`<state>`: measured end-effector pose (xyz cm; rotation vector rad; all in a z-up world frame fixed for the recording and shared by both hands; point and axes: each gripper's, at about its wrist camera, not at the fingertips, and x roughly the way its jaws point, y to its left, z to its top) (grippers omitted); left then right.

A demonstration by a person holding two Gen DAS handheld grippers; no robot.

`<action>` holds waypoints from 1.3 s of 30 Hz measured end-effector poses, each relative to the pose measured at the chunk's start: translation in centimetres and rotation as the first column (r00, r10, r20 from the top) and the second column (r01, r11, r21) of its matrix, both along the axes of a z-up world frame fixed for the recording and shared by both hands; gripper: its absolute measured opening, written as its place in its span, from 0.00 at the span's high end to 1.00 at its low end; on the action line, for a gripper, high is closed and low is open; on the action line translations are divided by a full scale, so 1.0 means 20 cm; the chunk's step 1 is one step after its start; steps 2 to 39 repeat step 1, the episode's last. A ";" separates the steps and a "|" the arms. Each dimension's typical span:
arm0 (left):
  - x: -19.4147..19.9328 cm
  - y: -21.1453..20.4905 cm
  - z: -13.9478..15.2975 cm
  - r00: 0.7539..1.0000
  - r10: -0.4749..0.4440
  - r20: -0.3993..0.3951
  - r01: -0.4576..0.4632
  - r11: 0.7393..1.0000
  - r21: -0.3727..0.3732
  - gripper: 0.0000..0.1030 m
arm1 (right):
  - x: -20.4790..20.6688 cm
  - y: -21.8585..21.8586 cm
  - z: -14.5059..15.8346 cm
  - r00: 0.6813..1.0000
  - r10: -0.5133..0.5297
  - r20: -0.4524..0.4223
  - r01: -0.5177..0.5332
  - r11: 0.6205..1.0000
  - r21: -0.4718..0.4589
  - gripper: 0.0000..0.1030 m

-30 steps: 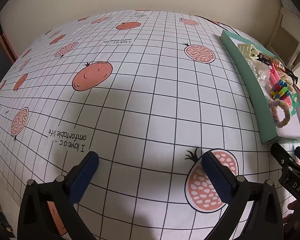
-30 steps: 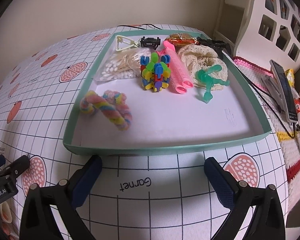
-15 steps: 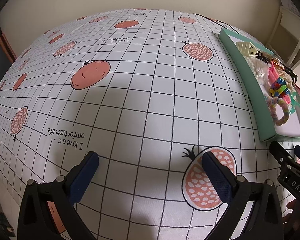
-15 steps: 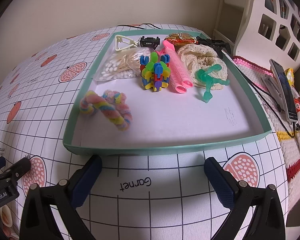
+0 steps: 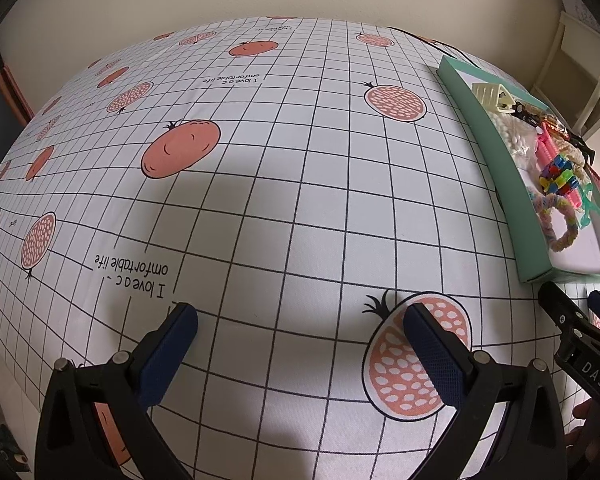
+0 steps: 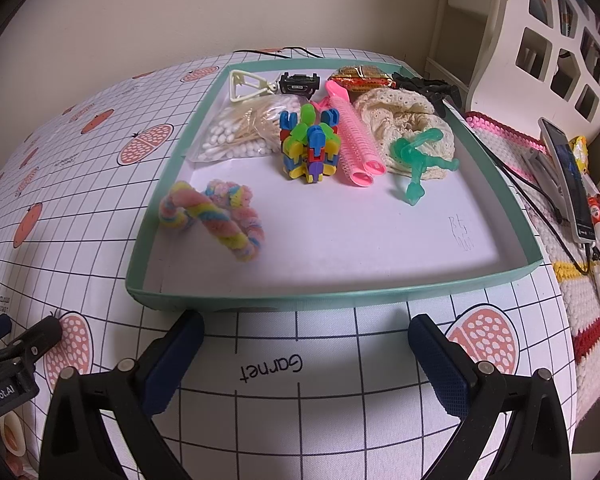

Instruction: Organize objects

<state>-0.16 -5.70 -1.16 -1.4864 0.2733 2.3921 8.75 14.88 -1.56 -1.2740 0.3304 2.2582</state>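
Note:
A shallow teal tray [image 6: 340, 300] lies on the checked tablecloth just beyond my right gripper [image 6: 306, 334], which is open and holds nothing. Inside the tray are a pastel fuzzy twist [image 6: 216, 216], a bag of cotton swabs [image 6: 244, 132], a multicoloured block toy [image 6: 310, 146], pink hair rollers [image 6: 354, 136], a cream lace cloth [image 6: 404, 120] and a green plastic piece [image 6: 418, 164]. My left gripper [image 5: 300, 334] is open over bare cloth, with the tray [image 5: 496, 172] far to its right.
A phone [image 6: 568, 176] with a cable, small items and a knitted mat lie right of the tray. A white shelf unit [image 6: 540, 40] stands at the back right. The wall closes the far side. Each wrist view catches the other gripper's tip at its edge.
The left gripper has shifted slightly over the cloth. The right gripper and the tray's contents have not moved.

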 end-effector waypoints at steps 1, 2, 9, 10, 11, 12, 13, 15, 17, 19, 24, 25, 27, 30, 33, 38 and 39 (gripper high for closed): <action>0.00 0.00 0.00 1.000 0.001 0.001 -0.001 1.000 0.000 0.00 | 0.00 0.00 0.00 1.000 0.000 0.000 0.000 1.000 0.000 0.00; 0.00 0.00 0.00 1.000 0.001 0.001 -0.001 1.000 0.000 0.00 | 0.00 0.00 0.00 1.000 0.000 0.000 0.000 1.000 0.000 0.00; 0.00 0.00 0.00 1.000 0.001 0.001 -0.001 1.000 0.000 0.00 | 0.00 0.00 0.00 1.000 0.000 0.000 0.000 1.000 0.000 0.00; 0.00 0.00 0.00 1.000 0.001 0.001 -0.001 1.000 0.000 0.00 | 0.00 0.00 0.00 1.000 0.000 0.000 0.000 1.000 0.000 0.00; 0.00 0.00 0.00 1.000 0.001 0.001 -0.001 1.000 0.000 0.00 | 0.00 0.00 0.00 1.000 0.000 0.000 0.000 1.000 0.000 0.00; 0.00 0.00 0.00 1.000 0.001 0.001 -0.001 1.000 0.000 0.00 | 0.00 0.00 0.00 1.000 0.000 0.000 0.000 1.000 0.000 0.00; 0.00 0.00 0.00 1.000 0.001 0.001 -0.001 1.000 0.000 0.00 | 0.00 0.00 0.00 1.000 0.000 0.000 0.000 1.000 0.000 0.00; 0.00 0.00 0.00 1.000 0.001 0.001 -0.001 1.000 0.000 0.00 | 0.00 0.00 0.00 1.000 0.000 0.000 0.000 1.000 0.000 0.00; 0.00 0.00 0.00 1.000 0.001 0.001 -0.001 1.000 0.000 0.00 | 0.00 0.00 0.00 1.000 0.000 0.000 0.000 1.000 0.000 0.00; 0.00 0.00 0.00 1.000 0.001 0.001 -0.001 1.000 0.000 0.00 | 0.00 0.00 0.00 1.000 0.000 0.000 0.000 1.000 0.000 0.00; 0.00 0.00 0.00 1.000 0.001 0.001 -0.001 1.000 0.000 0.00 | 0.00 0.00 0.00 1.000 0.000 0.000 0.000 1.000 0.000 0.00; 0.00 0.00 0.00 1.000 0.001 0.001 -0.001 1.000 0.000 0.00 | 0.00 0.00 0.00 1.000 0.000 0.000 0.000 1.000 0.000 0.00; 0.00 0.00 0.00 1.000 0.001 0.001 -0.001 1.000 0.000 0.00 | 0.00 0.00 0.00 1.000 0.000 0.000 0.000 1.000 0.000 0.00; 0.00 0.00 0.00 1.000 0.001 0.001 -0.001 1.000 0.000 0.00 | 0.00 0.00 0.00 1.000 0.000 0.000 0.000 1.000 0.000 0.00; 0.00 0.00 0.00 1.000 0.001 0.001 -0.001 1.000 0.000 0.00 | 0.00 0.00 0.00 1.000 0.000 0.000 0.000 1.000 0.000 0.00; 0.00 0.00 0.00 1.000 0.001 0.001 -0.001 1.000 0.000 0.00 | 0.00 0.00 0.00 1.000 0.000 0.000 0.000 1.000 0.000 0.00; 0.00 0.00 0.00 1.000 0.001 0.001 -0.001 1.000 0.000 0.00 | 0.00 0.00 0.00 1.000 0.000 0.000 0.000 1.000 0.000 0.00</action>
